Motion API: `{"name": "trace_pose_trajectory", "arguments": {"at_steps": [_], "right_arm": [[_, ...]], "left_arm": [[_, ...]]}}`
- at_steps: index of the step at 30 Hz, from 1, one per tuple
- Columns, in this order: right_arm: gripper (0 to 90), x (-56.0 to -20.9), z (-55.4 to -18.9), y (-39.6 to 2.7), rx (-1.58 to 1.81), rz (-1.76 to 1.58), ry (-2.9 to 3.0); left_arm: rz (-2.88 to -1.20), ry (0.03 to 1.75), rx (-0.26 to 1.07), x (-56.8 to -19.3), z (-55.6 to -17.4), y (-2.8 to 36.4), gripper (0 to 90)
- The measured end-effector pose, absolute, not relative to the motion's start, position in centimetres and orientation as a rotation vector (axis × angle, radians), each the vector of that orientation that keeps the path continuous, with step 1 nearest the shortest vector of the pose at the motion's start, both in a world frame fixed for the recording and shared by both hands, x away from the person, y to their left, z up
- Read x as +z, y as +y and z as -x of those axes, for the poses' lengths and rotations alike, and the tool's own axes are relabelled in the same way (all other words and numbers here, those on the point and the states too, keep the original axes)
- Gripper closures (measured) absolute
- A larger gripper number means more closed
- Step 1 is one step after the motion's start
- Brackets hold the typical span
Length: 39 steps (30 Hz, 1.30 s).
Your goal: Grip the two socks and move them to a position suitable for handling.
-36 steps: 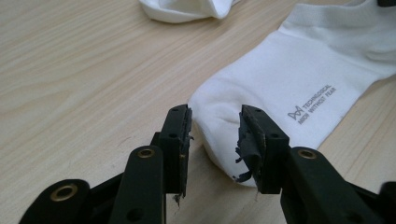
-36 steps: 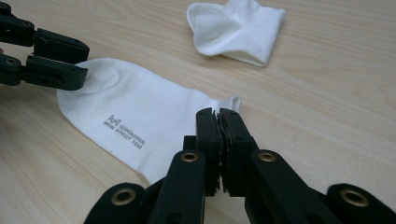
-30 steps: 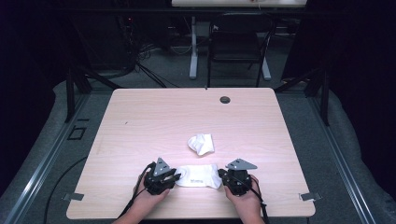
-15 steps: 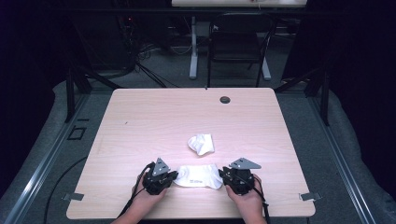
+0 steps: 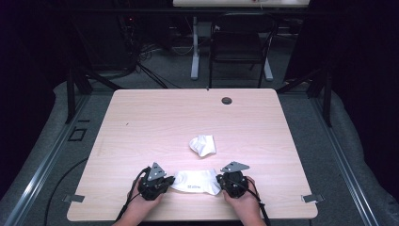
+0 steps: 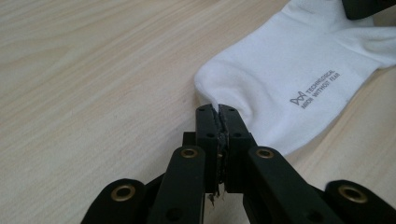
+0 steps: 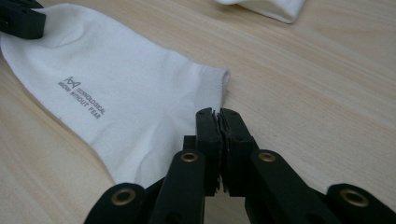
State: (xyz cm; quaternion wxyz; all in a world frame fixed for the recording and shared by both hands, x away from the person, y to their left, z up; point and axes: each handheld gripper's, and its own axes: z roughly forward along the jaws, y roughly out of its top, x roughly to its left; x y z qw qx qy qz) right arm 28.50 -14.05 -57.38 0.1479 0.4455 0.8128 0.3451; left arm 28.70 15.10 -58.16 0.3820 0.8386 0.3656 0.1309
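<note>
Left gripper view: left gripper [image 6: 221, 111] has its jaws together, clamped on the edge of the flat sock [image 6: 299, 70] at its rounded end; fabric runs up and to the right from the tips. Right gripper view, same story: right gripper [image 7: 219, 114] jaws together, pinching the sock's [image 7: 116, 93] open cuff edge just ahead of the tips, the sock body spreading away left. The right gripper's jaws have just been opening and closing again, with the cuff edge between them, so likely a re-grip.

High view: the sock [image 5: 195, 181] lies stretched between the two claws [image 5: 157, 178] [image 5: 233, 176] near the front edge of the table [image 5: 141, 122]. Beyond the claws, further up the table, sits a crumpled second sock [image 5: 203, 145], well apart.

Judgement on the step: straightening or lifting the flat sock by both ends. To do it well:
- keep both pinches deep enough to catch both fabric layers
- pull apart evenly and level, light tension only
- avoid dragging toward the crumpled sock.
</note>
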Motion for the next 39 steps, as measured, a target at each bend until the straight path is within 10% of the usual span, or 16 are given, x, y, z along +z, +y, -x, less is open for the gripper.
{"name": "trace_pose_trajectory", "arguments": {"at_steps": [22, 39], "right_arm": [[71.5, -55.8, -28.1, -13.2, 1.039, -1.218, 2.317], [64.8, -54.1, -32.7, -11.7, 1.017, -1.173, 2.283]], "left_arm": [[-2.032, 0.966, 0.368, -56.1, -28.3, 17.0, 61.9], [-1.973, 1.030, 0.427, -55.7, -30.1, 18.7, 58.9]]}}
